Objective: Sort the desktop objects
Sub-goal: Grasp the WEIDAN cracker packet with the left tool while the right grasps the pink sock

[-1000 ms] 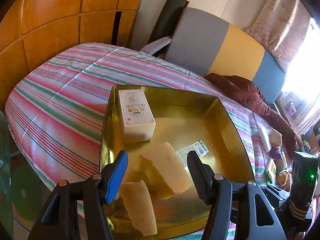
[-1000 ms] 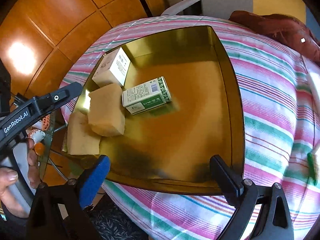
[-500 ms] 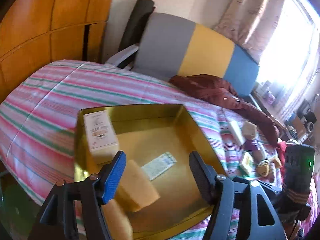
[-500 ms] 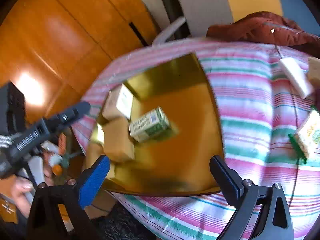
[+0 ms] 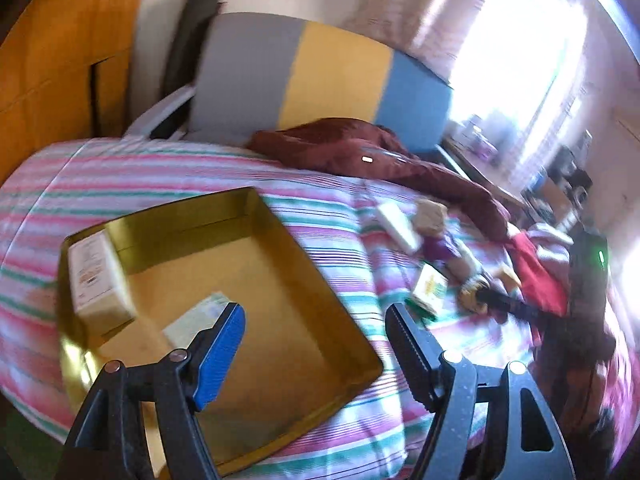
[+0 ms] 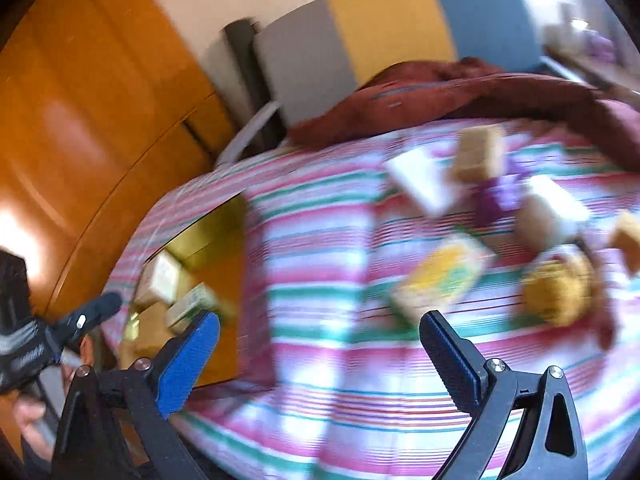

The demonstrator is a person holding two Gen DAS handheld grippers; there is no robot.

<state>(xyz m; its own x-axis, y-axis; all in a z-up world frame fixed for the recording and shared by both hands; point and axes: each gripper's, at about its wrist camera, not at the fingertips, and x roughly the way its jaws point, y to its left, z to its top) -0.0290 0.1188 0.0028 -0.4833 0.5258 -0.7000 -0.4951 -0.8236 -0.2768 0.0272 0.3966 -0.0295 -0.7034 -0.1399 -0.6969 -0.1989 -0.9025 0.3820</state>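
- Both pairs of fingers stood wide apart with nothing between them: the left gripper (image 5: pixel 314 342) hung over the near right corner of the gold tray (image 5: pixel 320 280), and the right gripper (image 6: pixel 320 342) pointed at bare striped cloth (image 6: pixel 320 240) between the tray and the loose pile.
- At the left, inside the tray, a white box (image 5: pixel 98 280) lay against the left wall and a green-printed box (image 5: pixel 192 320) sat just beside it, partly hidden by the blue pad.
- At the middle, the tray's right half was bare gold floor, room for more pieces.
- At the right, unsorted things lay on the cloth, well apart from the tray: a yellow-green box (image 6: pixel 440 280), a white bar (image 6: pixel 420 184), tan sponge blocks (image 6: pixel 478 152) and a yellow toy (image 6: pixel 556 292). Blur hid finer detail.
- Judging from this, the step in hand was a reach for the next piece. The yellow-green box lay nearest the right fingers; it would go best to square the jaws across its narrow sides and come down slowly so that the soft cloth did not tip it.
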